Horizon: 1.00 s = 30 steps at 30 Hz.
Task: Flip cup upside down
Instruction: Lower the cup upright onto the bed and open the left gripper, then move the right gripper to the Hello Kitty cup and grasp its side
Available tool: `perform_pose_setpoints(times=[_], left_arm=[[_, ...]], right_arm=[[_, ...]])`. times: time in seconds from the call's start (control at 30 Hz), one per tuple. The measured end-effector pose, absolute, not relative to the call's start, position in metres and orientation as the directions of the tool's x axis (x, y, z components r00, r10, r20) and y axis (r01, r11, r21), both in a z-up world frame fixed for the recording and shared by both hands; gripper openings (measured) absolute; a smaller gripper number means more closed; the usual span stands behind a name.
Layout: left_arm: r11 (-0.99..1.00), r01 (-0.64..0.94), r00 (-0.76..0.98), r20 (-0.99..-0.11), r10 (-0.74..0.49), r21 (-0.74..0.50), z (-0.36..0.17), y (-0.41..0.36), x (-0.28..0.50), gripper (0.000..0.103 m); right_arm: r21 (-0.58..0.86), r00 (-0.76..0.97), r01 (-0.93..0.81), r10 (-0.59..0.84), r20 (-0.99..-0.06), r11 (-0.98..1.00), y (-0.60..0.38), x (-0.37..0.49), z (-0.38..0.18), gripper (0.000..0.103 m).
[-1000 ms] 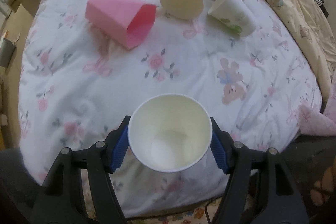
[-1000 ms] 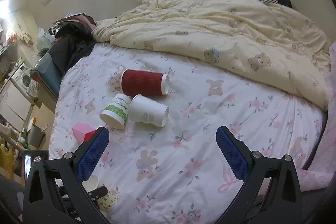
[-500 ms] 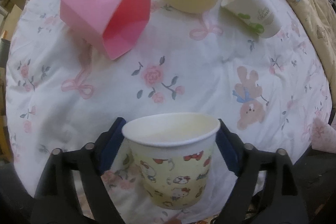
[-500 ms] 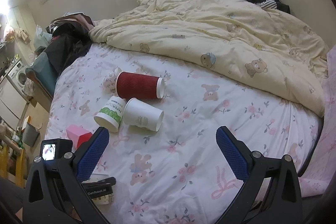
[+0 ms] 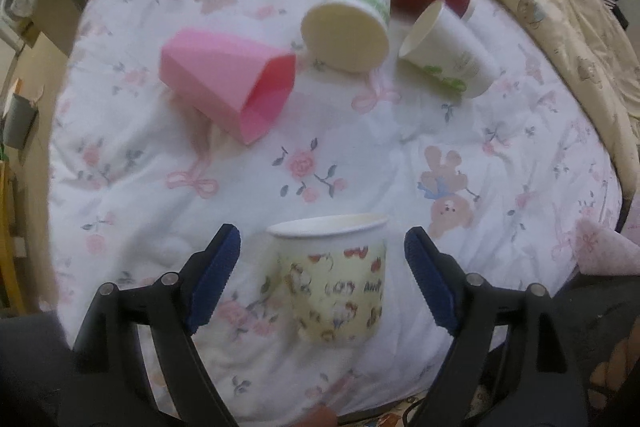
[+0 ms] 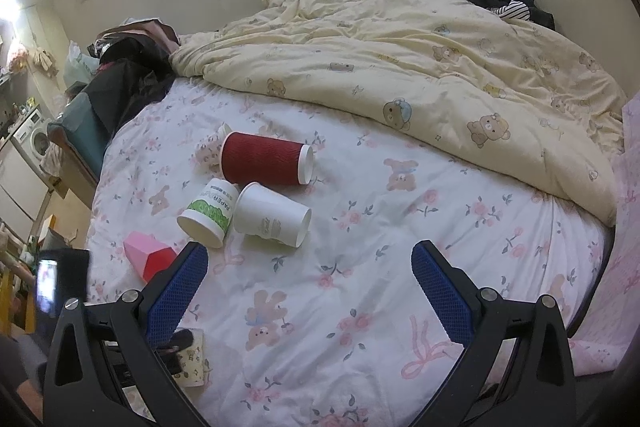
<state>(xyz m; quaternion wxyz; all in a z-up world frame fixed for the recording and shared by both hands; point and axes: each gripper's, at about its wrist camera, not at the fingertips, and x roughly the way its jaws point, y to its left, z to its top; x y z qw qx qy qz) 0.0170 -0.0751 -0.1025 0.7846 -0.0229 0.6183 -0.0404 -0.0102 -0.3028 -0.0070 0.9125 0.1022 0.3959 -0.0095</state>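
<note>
Beyond the upright cartoon cup [image 5: 334, 279], between wide left jaws, lie a pink cup [image 5: 228, 87] and paper cups [image 5: 348, 31]; right jaws wide.

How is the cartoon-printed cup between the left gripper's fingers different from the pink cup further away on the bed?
The cartoon-printed cup stands upright with its mouth up; the pink cup lies on its side, mouth toward the camera. The printed cup has a round white rim and pictures on a pale wall; the pink cup is plain and has flat, angular sides. The printed cup sits in the open left gripper, untouched by the fingers; the pink cup lies away from it. Both rest on the floral bedsheet.
</note>
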Motion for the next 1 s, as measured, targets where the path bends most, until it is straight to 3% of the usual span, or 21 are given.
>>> perform_pose_setpoints(times=[0.37, 0.57, 0.9, 1.0], left_arm=[[0.993, 0.032, 0.366, -0.923, -0.114, -0.11, -0.039, -0.053, 0.005, 0.082], [0.998, 0.033, 0.464, -0.883, -0.064, -0.055, -0.011, -0.027, -0.004, 0.082], [0.997, -0.075, 0.525, -0.851, 0.018, -0.025, -0.017, 0.017, -0.005, 0.082], [0.994, -0.093, 0.506, -0.863, 0.005, -0.049, -0.028, 0.022, -0.004, 0.082]], right_arm=[[0.187, 0.678, 0.078, 0.086, -0.73, 0.979, -0.296, -0.014, -0.009, 0.103], [0.216, 0.653, 0.089, 0.107, -0.75, 0.972, -0.3, -0.011, -0.016, 0.103], [0.208, 0.608, 0.051, 0.135, -0.783, 0.977, -0.284, -0.008, -0.027, 0.103], [0.244, 0.55, -0.003, 0.205, -0.81, 0.97, -0.272, -0.005, -0.035, 0.103]])
